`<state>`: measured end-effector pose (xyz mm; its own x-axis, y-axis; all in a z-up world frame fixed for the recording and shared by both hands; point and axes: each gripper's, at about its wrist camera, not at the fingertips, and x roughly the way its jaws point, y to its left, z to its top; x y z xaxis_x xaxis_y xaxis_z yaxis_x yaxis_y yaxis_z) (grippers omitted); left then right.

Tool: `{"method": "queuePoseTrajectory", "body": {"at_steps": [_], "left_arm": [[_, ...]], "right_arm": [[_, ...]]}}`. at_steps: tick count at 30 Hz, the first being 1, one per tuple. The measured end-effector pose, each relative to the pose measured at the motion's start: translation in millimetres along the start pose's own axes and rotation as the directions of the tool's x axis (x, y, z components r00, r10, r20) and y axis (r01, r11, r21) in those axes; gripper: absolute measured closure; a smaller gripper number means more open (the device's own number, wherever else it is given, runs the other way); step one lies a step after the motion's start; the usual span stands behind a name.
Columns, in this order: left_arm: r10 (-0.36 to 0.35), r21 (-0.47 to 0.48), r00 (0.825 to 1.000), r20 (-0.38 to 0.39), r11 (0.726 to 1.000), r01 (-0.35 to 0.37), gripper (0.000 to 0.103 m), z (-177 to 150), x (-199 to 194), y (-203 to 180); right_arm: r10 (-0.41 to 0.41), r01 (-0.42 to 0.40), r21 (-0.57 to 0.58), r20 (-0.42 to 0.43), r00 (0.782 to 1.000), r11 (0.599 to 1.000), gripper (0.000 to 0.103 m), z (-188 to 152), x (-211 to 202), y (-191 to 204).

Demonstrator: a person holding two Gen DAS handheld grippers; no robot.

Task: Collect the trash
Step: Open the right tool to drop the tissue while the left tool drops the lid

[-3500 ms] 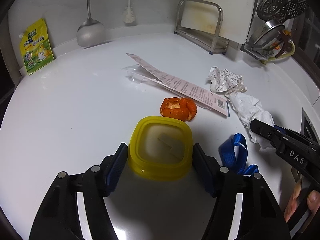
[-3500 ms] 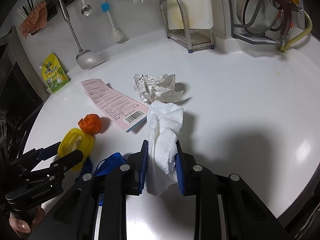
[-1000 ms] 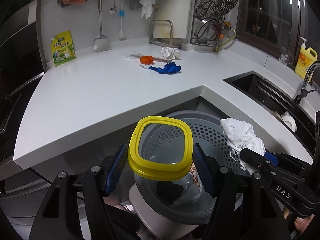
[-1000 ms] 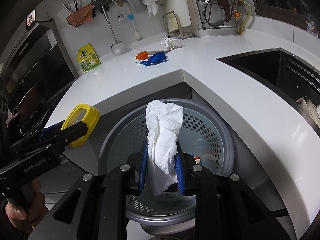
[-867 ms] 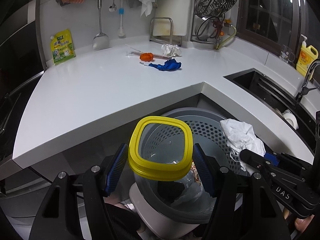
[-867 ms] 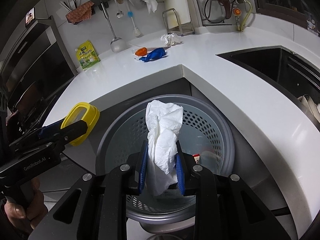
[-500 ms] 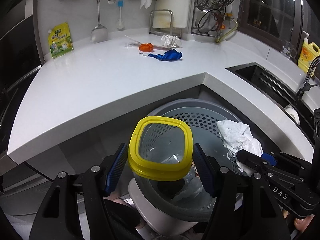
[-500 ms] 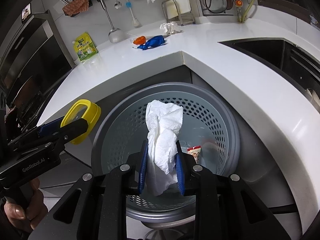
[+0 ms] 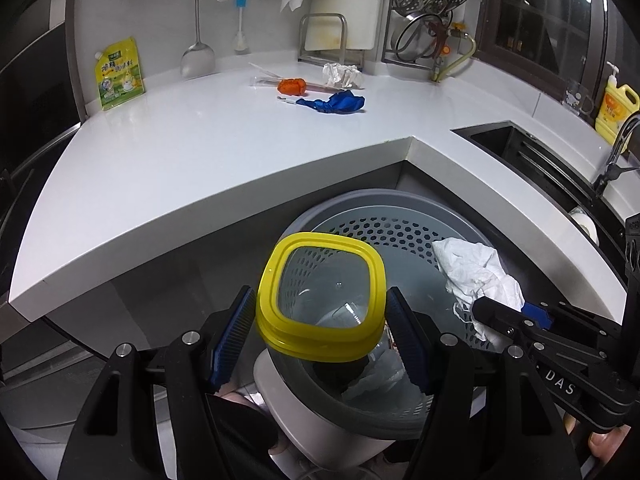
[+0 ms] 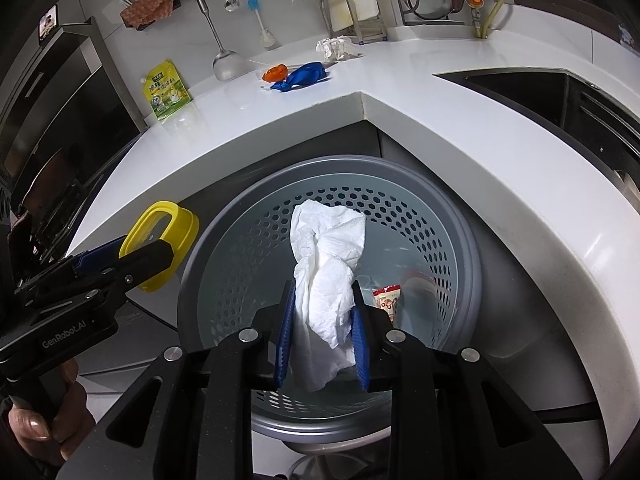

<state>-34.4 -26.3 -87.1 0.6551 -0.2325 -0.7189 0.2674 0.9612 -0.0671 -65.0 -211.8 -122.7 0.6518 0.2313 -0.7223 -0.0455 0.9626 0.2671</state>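
My left gripper (image 9: 320, 300) is shut on a yellow-rimmed clear lid (image 9: 320, 344), held over the near left rim of the grey perforated trash bin (image 9: 360, 200). In the right wrist view the lid (image 10: 188, 228) and the left gripper (image 10: 160, 252) sit just left of the bin (image 10: 460, 216). My right gripper (image 10: 323, 312) hangs over the bin's mouth with a crumpled white tissue (image 10: 328, 248) upright between its blue pads. Its jaws are opening, and the pads still touch the tissue. From the left wrist, the tissue (image 9: 468, 264) and right gripper (image 9: 484, 306) appear at the right.
A snack wrapper (image 10: 386, 300) lies inside the bin. Far back on the white counter (image 9: 200, 152) lie an orange peel (image 9: 292, 86), a blue bag (image 9: 340, 102) and crumpled paper (image 9: 342, 74). A dark sink (image 9: 520, 140) is at the right.
Both grippers carried the lid and tissue from the counter to above the bin. Over the last second the bin looms slightly larger, and the right pads stand a little wider around the tissue.
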Motion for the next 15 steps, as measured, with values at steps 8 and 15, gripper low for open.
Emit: {"method": "queuePoseTrajectory", "body": {"at_steps": [8,15], "left_arm": [[0.000,-0.029,1.000,-0.012,1.000,0.000,0.027,-1.0,2.6,5.3],[0.004,-0.033,1.000,-0.011,0.999,-0.005,0.026,-2.1,1.9,7.4]], "right_arm": [[0.002,-0.002,0.024,0.019,1.000,1.000,0.047,0.7,-3.5,-6.0],[0.004,-0.005,0.032,0.018,1.000,0.999,0.047,-0.7,-2.6,-7.6]]}}
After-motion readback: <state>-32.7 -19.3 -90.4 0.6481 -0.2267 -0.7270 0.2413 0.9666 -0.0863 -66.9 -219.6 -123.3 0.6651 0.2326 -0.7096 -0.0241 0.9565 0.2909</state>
